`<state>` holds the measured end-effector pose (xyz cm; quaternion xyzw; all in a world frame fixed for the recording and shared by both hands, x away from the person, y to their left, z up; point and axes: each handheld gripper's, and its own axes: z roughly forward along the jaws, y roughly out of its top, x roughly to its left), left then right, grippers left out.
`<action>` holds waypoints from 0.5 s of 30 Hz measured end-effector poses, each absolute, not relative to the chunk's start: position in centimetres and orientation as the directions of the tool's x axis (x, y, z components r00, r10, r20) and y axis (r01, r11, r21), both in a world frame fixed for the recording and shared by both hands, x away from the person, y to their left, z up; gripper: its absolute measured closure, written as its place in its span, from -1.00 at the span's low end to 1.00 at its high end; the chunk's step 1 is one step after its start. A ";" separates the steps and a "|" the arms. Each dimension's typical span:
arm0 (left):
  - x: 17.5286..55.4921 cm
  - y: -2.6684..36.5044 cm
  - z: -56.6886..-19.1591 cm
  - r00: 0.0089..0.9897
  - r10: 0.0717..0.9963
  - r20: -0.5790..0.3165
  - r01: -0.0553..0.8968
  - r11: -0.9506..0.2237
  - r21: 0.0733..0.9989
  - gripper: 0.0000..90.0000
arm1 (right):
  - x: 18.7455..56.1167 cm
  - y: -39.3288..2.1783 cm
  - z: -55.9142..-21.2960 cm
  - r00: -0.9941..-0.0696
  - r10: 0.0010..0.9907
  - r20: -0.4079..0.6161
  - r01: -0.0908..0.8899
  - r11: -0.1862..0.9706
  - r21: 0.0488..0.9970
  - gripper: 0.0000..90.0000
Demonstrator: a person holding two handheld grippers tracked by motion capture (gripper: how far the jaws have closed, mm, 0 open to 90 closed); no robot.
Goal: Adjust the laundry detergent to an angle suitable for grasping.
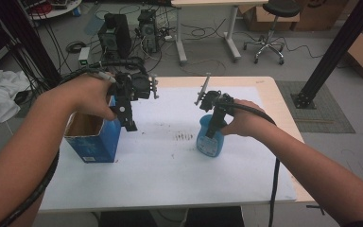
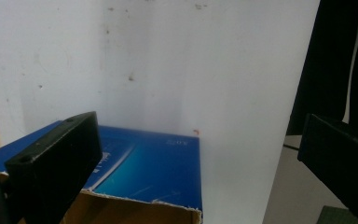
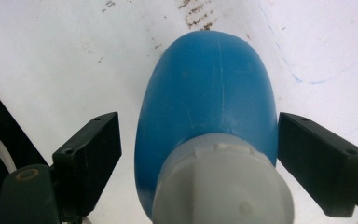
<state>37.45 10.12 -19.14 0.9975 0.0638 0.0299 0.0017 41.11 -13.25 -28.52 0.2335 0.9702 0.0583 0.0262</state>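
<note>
L hand-held gripper (image 1: 131, 124) open, R hand-held gripper (image 1: 212, 130) open

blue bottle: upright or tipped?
Upright. The blue bottle stands on its base on the white sheet, white cap up, between the right gripper's open jaws.

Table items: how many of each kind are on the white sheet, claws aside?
Blue bottle: 1
Blue open-topped carton: 1
Total: 2
</note>
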 end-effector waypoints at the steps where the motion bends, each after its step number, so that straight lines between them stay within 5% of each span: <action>1: 37.4 10.1 -19.2 0.990 0.129 0.058 0.129 -0.992 0.008 -1.00 | 41.1 -13.3 -28.4 -0.891 0.453 -0.022 0.447 0.886 0.127 -0.67; 15: 37.5 9.9 -19.2 0.991 0.124 0.057 0.124 -0.992 0.007 -1.00 | 40.9 -13.4 -27.7 -0.904 0.427 -0.035 0.419 0.898 0.134 -0.78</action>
